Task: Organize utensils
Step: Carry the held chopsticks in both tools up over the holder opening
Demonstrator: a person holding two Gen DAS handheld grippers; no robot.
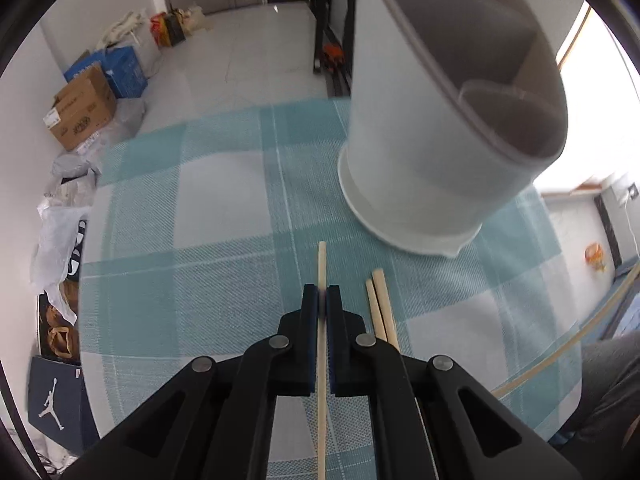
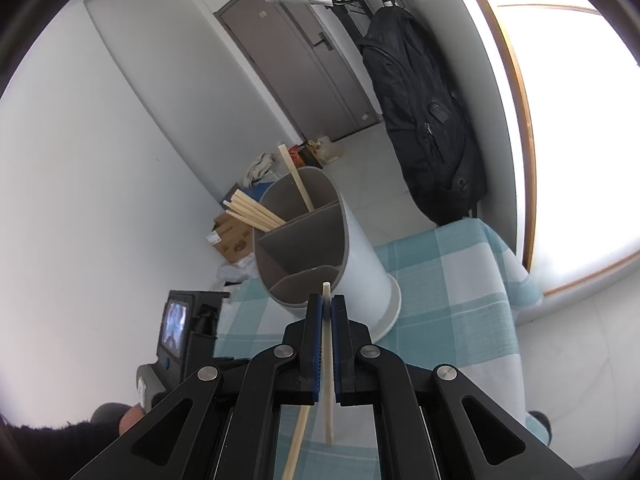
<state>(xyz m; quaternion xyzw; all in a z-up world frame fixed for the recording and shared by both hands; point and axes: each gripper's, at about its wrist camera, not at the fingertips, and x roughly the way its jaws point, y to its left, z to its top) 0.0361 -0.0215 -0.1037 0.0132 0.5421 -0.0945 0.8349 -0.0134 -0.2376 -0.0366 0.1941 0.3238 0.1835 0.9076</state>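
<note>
Left wrist view: left gripper (image 1: 322, 292) is clamped on a chopstick (image 1: 321, 264); two loose chopsticks (image 1: 380, 304) lie just right of it on the checked cloth (image 1: 200, 240), the white holder (image 1: 440, 140) ahead to the right. Right wrist view: right gripper (image 2: 327, 300) pinches another chopstick (image 2: 328, 360), its tip seemingly at the holder's (image 2: 360, 248) near rim.

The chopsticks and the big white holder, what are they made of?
The chopsticks look like pale bare wood or bamboo: matte, tan, square-cut ends. The utensil holder seems to be smooth matte plastic, white outside with grey dividers inside.
</note>
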